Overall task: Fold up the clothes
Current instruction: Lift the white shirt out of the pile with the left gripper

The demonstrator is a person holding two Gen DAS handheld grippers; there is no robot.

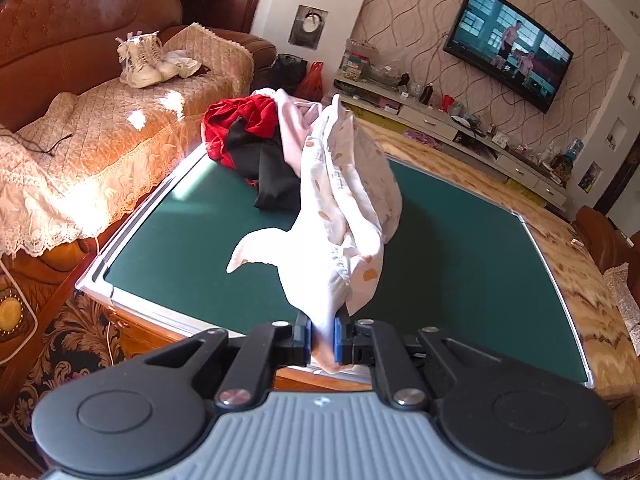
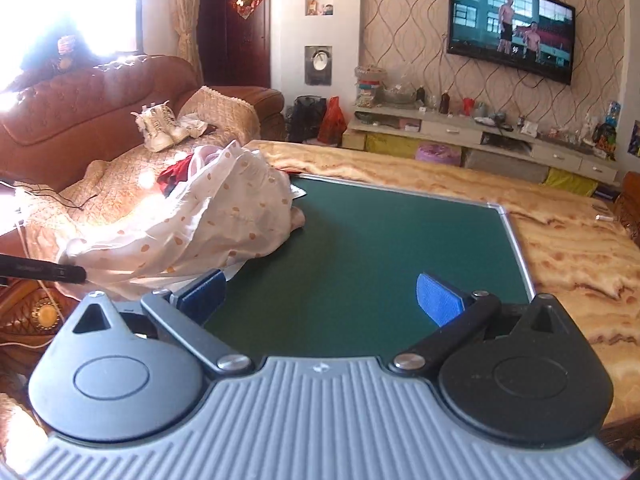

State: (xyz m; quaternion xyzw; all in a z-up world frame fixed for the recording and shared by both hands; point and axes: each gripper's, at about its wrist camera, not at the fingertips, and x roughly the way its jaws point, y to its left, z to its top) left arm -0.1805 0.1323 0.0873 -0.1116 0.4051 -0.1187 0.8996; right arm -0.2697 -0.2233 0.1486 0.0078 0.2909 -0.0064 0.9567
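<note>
Left wrist view showed the left hand-held gripper [image 1: 322, 340] clenched on a bunched edge of a white garment with orange spots [image 1: 344, 208]. That garment hung up and away from the blue pads [image 1: 338, 340], stretched over the green desk [image 1: 460, 248], with one loose flap sticking out toward the desk's left edge. Behind it, at the far left corner of the desk, lay a heap of other clothes: a red piece [image 1: 240, 120], a black piece [image 1: 268, 168] and a pale pink piece [image 1: 290, 128], all touching one another.

Right wrist view showed the right hand-held gripper [image 2: 322, 300] released, its two blue pads [image 2: 436, 298] standing well apart with nothing between them, over the bare green surface near the desk's near edge. The spotted garment [image 2: 208, 224] billowed over the desk's left side, its lower folds just beside the gripper's left finger [image 2: 202, 292]; whether they touched could not be told. A black bar of the left gripper [image 2: 44, 272] reached in from the left edge and met the cloth.
</note>
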